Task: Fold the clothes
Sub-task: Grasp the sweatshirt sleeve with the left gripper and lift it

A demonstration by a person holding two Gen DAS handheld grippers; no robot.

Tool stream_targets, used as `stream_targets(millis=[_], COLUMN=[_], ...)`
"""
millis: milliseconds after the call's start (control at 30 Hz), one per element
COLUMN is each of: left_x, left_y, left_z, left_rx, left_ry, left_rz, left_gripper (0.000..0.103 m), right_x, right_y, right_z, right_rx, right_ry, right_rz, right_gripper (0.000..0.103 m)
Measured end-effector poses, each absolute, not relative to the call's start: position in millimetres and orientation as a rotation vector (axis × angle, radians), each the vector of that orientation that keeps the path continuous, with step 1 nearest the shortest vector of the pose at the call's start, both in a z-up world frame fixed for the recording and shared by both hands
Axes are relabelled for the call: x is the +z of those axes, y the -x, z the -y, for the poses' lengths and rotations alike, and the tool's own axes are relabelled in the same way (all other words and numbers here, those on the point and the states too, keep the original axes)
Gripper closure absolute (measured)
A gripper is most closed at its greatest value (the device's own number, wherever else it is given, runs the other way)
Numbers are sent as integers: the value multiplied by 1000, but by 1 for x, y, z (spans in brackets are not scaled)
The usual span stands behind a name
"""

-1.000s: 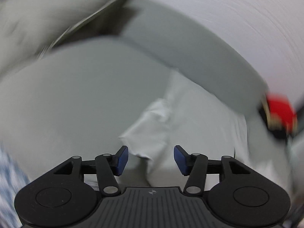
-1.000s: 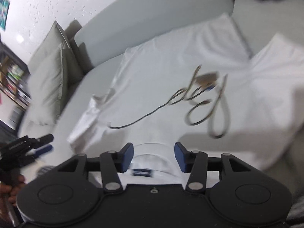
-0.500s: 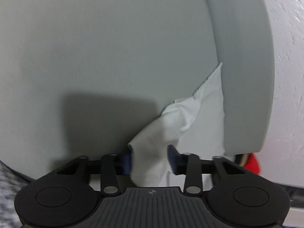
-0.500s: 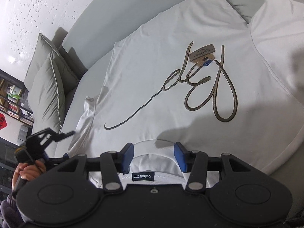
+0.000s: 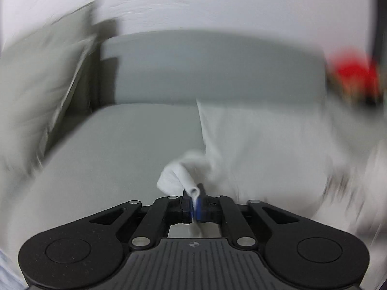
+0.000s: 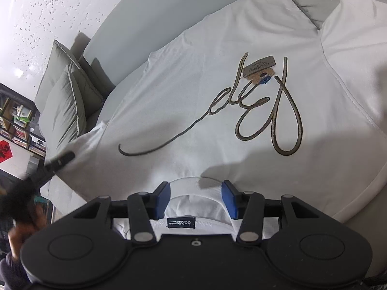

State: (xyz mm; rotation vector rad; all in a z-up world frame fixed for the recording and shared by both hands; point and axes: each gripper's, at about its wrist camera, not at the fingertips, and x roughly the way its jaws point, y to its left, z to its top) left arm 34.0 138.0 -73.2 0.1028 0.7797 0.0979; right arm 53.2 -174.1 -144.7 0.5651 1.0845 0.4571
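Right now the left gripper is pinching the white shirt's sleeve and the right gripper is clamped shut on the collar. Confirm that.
Not quite. The left gripper has just closed on the sleeve, but the right wrist view shows the right gripper open, pads apart either side of the collar.

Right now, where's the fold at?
Done: white T-shirt spread flat, print up, on the grey sofa. In hand: left tool has just closed on the sleeve; right tool open over the collar. Left: every fold.
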Motion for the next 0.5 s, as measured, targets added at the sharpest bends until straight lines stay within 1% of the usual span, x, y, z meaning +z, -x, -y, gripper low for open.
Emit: stream_targets(millis=[33,67,133,200,267,300,367,500], left_x=[-78,-81,-85,-96,-111,-120,-134,-158], left_y=[-33,-31,-30,-17,-5,0,1,-11], left_z=[-141,-157,-197,-238,-270,-283,-297,-306], left_rx=[108,116,128,126,144,155,174,128], left_ry=[-99,4,284,631,927,1037,1159,1324], left_rz=[-831,-868,-906,-879,-824,-798,-798,-860], left_gripper=[79,72,64,63,62,60,58,58], right_x=[-145,-145,-145,-145,-145,-145,-145,-144], right_y=[-54,-54,-53,-53,-53,-53,-52,-53], right_z=[175,175,175,175,175,174,174,174], right_rx=[457,458,458,458,456,455,453,452], right_ry=[-571,-576,-581,-581,-583,-583,-580,-578], right_rz=[-1087,-1088,-1090,-1091,-1092,-1092,-1091,-1092], right_gripper=[57,57,57,57,57,57,57,57])
